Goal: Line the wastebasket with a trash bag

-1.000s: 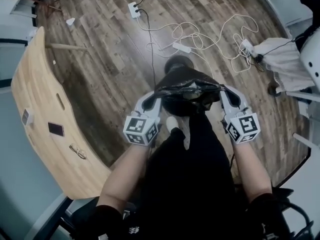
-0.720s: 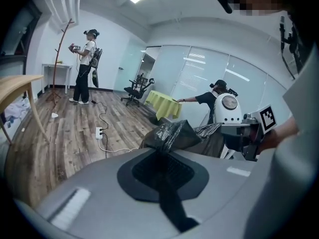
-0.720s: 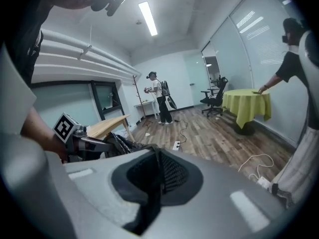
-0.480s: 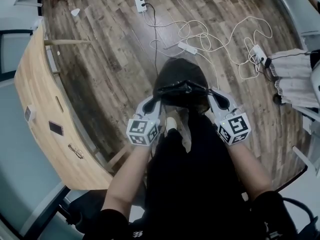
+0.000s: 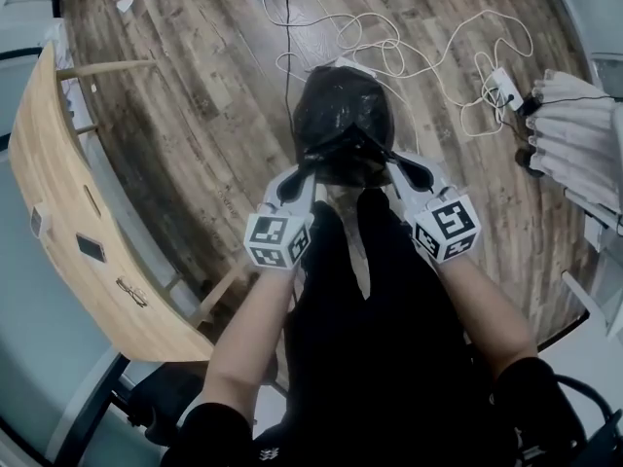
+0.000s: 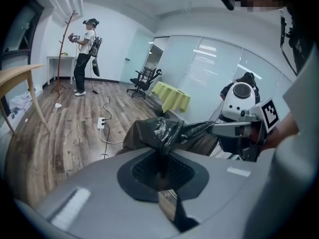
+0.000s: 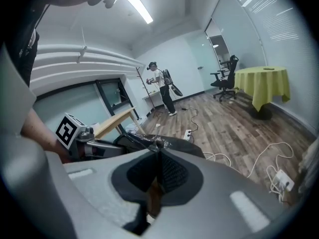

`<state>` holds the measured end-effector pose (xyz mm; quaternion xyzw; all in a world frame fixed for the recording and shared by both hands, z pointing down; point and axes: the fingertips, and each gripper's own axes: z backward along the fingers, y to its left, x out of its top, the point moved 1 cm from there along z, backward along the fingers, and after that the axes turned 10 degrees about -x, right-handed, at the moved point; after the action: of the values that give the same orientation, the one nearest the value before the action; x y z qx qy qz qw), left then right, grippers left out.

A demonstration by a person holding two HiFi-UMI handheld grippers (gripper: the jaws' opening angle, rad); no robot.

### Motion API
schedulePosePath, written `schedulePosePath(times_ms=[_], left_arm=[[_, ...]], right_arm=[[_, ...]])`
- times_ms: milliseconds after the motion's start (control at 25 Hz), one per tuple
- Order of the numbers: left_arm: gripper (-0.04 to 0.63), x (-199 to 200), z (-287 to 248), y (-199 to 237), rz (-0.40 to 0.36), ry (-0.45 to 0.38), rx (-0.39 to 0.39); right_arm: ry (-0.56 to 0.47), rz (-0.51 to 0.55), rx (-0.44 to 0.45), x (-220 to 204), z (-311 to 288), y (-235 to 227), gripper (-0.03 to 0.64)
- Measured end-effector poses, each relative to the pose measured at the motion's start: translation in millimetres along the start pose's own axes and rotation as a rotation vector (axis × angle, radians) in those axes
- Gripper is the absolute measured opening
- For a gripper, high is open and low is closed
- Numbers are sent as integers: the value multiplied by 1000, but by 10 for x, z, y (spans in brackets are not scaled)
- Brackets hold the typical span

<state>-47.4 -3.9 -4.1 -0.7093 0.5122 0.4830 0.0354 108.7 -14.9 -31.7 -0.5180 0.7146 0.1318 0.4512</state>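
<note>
A black trash bag (image 5: 343, 115) hangs bunched over the wastebasket, which it hides almost entirely in the head view. My left gripper (image 5: 310, 168) is shut on the bag's near rim at its left side. My right gripper (image 5: 387, 163) is shut on the same rim at the right, and the film is stretched taut between them. In the left gripper view the bag (image 6: 159, 131) rises from my shut left gripper (image 6: 162, 158) toward the right gripper (image 6: 239, 128). The right gripper view has the bag's edge (image 7: 149, 143) pinched in my right gripper (image 7: 158, 151).
White cables and power strips (image 5: 389, 56) lie on the wooden floor just beyond the bag. A curved wooden table (image 5: 58, 193) runs along the left. White fabric (image 5: 574, 134) sits at the right. A person (image 6: 83, 59) stands far across the room, near office chairs and a yellow-covered table (image 6: 172, 94).
Both grippers have gone down and forward together with the bag's rim. The bag now sits lower, draped over the dark basket that showed behind it earlier.
</note>
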Motion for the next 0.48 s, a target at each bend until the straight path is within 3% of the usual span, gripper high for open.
schedulePosePath(times_ms=[480], left_arm=[[6, -284, 39, 181, -3, 22, -70]], right_arm=[[33, -36, -51, -280, -252, 31, 2]])
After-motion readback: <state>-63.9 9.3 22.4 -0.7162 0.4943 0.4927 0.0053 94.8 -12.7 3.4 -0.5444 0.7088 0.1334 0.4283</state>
